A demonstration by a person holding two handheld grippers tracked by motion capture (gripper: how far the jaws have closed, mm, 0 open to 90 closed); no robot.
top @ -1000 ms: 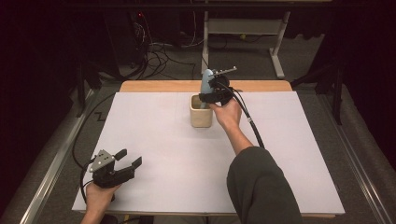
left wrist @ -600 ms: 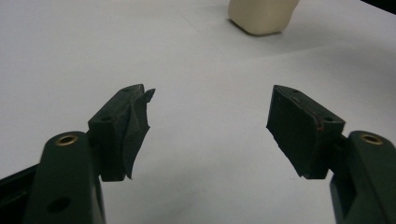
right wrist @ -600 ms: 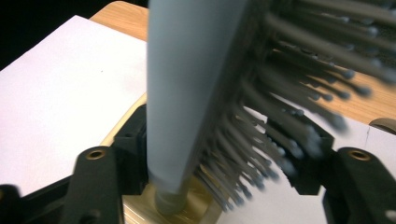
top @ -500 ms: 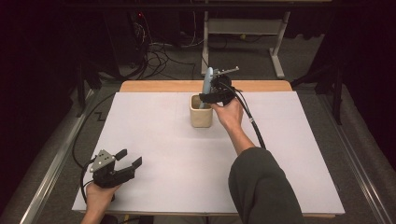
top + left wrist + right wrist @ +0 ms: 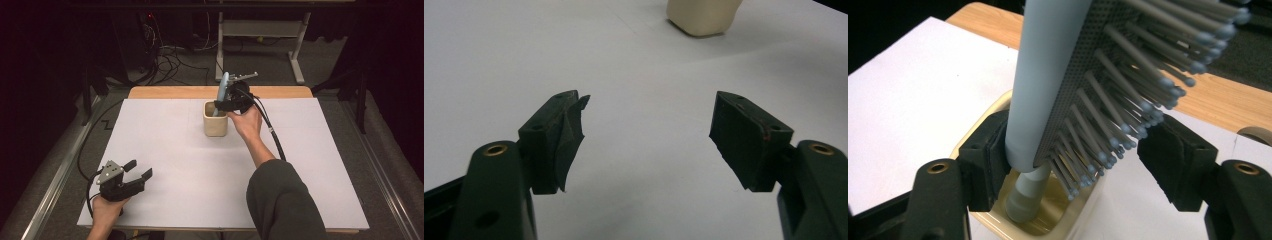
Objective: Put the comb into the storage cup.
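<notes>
A pale blue-grey hairbrush (image 5: 222, 89) stands handle-down in a cream cup (image 5: 215, 125) at the far middle of the table, leaning a little. My right gripper (image 5: 223, 104) straddles the brush just above the cup's rim. Its jaws have just been opening, and the brush (image 5: 1058, 75) stands between them. The left pad (image 5: 990, 150) lies by the brush's smooth back. The right pad (image 5: 1168, 155) stands clear of the bristles. The handle reaches down into the cup (image 5: 989, 111). My left gripper (image 5: 140, 169) rests open near the front left corner, with nothing between its fingers (image 5: 559, 145).
A white sheet (image 5: 175, 165) covers the table, with a wooden strip (image 5: 165, 92) bare along the far edge. The right gripper's cable (image 5: 272, 135) trails back over the sheet. From the left gripper view the cup (image 5: 704, 17) stands far ahead. Cables and a desk frame lie on the floor beyond.
</notes>
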